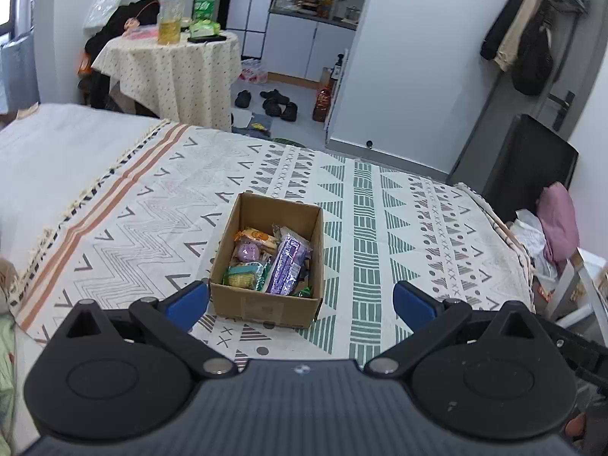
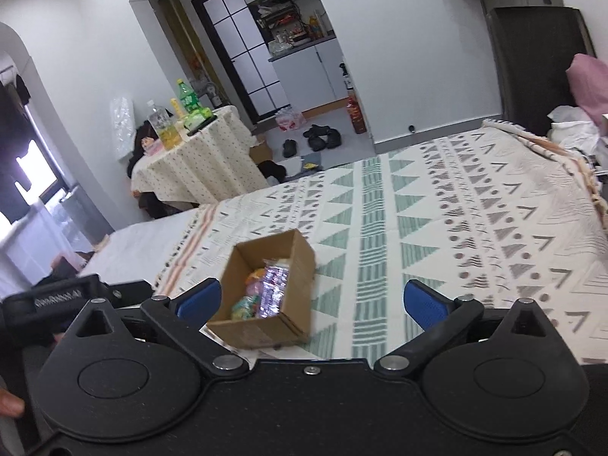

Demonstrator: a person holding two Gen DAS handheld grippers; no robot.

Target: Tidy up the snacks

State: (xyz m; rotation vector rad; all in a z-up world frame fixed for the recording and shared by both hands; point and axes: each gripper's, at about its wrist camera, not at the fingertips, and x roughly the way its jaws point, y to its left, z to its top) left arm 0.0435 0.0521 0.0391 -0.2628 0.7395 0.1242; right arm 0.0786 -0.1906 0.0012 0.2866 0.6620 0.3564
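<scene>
An open cardboard box [image 1: 262,306] stands on the patterned bedspread [image 1: 380,228]. It holds several snack packs: a long purple pack [image 1: 287,266], a round purple one [image 1: 247,251], an orange pack [image 1: 255,236] and a green-yellow pack [image 1: 243,275]. My left gripper [image 1: 301,300] is open and empty, just in front of the box, fingers either side of its near wall. In the right wrist view the box [image 2: 262,328] sits left of centre. My right gripper [image 2: 311,298] is open and empty, near the box's front right. The left gripper's body [image 2: 57,296] shows at the left edge.
A round table [image 1: 171,64] with bottles stands beyond the bed on the left. Shoes [image 1: 277,104] lie on the floor by the kitchen doorway. A black chair [image 1: 528,167] and a pile of clothes [image 1: 554,224] are at the bed's right side.
</scene>
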